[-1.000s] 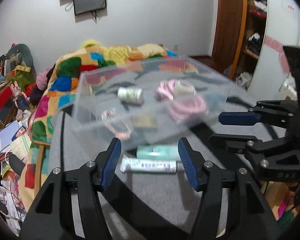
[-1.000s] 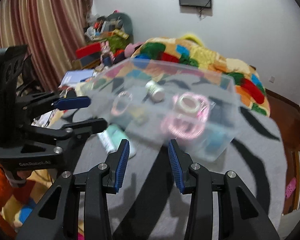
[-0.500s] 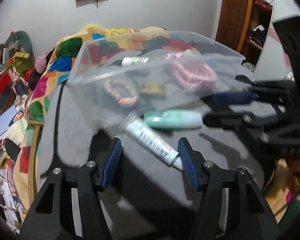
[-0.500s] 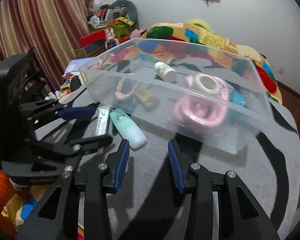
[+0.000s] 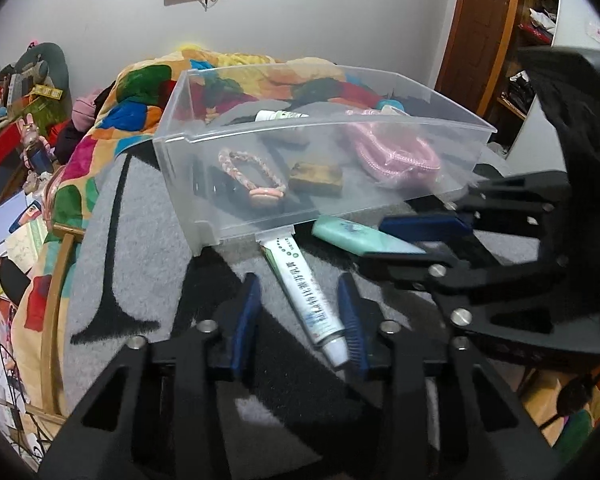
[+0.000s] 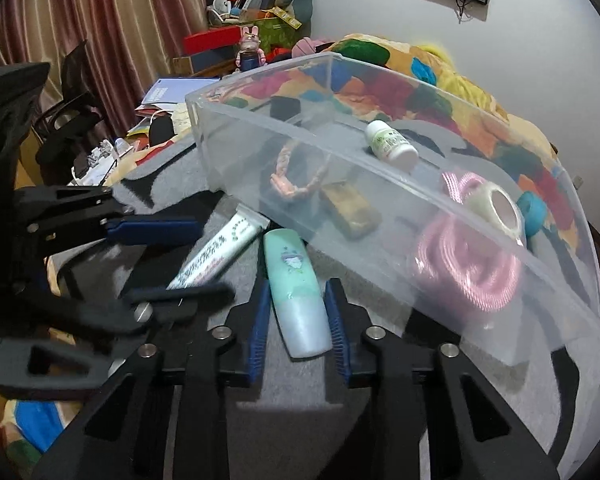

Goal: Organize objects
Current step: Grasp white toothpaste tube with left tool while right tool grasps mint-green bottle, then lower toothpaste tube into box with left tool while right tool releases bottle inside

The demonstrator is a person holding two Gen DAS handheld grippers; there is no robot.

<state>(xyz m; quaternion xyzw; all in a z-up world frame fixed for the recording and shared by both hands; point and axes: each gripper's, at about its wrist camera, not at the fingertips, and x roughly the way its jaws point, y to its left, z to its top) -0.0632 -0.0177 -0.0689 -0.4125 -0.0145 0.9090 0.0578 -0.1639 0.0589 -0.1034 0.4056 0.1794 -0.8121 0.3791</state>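
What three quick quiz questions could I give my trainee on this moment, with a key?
1. True or false: the white tube lies inside the clear bin.
2. Which item lies between the right gripper fingers? A) mint-green bottle B) pink cord coil C) braided bracelet
3. Fill in: the left gripper fingers stand either side of the white ____.

Key:
1. False; it lies on the grey blanket in front of the bin.
2. A; the jaws stand open on both sides of it, not yet closed.
3. tube
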